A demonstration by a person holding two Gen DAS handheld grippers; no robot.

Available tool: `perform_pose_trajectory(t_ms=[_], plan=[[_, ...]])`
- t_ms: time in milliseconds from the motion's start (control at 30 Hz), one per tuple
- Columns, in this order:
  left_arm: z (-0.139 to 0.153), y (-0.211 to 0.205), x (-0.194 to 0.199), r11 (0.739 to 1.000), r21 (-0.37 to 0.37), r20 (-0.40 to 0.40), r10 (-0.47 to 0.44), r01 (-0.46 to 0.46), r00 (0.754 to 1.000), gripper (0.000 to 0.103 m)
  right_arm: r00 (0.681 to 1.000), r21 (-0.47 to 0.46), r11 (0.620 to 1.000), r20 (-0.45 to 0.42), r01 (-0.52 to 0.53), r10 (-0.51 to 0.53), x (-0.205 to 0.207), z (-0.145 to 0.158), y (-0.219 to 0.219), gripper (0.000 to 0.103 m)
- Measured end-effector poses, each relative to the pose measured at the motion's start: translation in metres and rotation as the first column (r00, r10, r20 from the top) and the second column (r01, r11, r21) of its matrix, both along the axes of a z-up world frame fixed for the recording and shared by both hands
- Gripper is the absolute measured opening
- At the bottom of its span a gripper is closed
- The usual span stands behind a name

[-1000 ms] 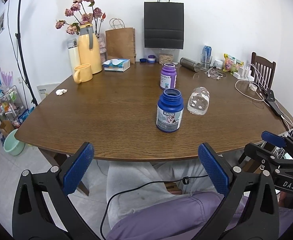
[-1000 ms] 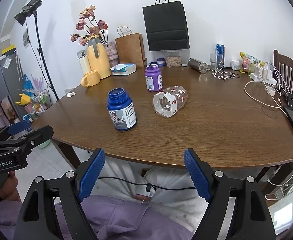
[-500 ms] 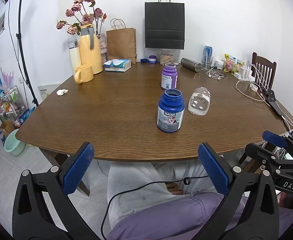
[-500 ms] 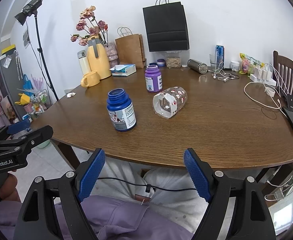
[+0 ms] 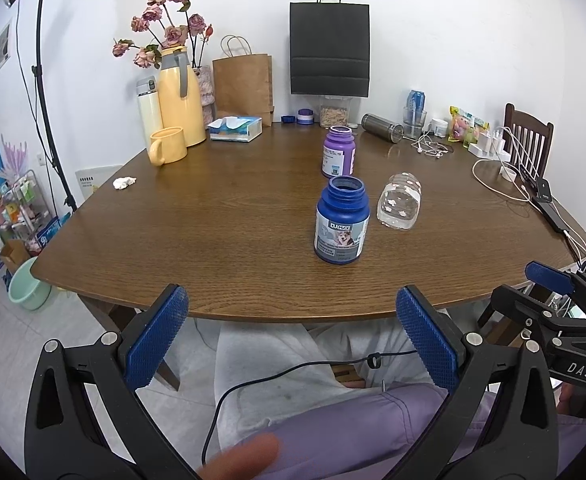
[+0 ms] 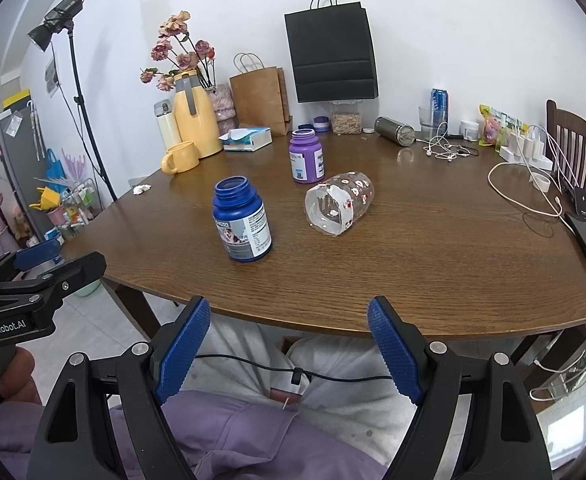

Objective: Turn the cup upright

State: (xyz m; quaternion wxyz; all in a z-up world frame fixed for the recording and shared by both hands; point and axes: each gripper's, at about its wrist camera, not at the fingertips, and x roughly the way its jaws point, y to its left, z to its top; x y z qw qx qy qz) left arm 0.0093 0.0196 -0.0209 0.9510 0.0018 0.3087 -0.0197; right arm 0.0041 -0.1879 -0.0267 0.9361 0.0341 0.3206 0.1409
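Note:
A clear glass cup [image 6: 339,208] with small red and white prints lies on its side on the brown wooden table [image 6: 433,248], its mouth towards me. In the left wrist view the same cup [image 5: 399,206] lies right of a blue bottle [image 5: 341,220]. My left gripper [image 5: 291,338] is open, held off the table's near edge above a person's lap. My right gripper [image 6: 289,344] is open too, also short of the edge, with nothing between its blue pads. Each gripper shows at the side of the other's view.
An open blue bottle [image 6: 243,220] stands left of the cup and a purple bottle [image 6: 307,156] behind it. At the back stand a yellow jug [image 6: 195,120], a yellow mug [image 6: 181,157], a tissue box [image 6: 247,139], paper bags and a steel flask [image 6: 395,131]. Cables [image 6: 533,196] and a chair [image 6: 573,140] are at right.
Both views have shifted very slightly; the grippers stay open near the table's front edge. The cup and the bottles have not moved.

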Motion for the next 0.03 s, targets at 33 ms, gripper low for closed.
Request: perform_pose_trajectory(t_ms=[33], plan=[[0.0, 0.0005, -0.0012, 1.0, 0.0, 0.004, 0.0, 0.0, 1.0, 0.103, 1.0, 0.0, 1.0, 0.0, 0.0, 0.0, 0.0, 0.0001, -0.0002, 0.085]])
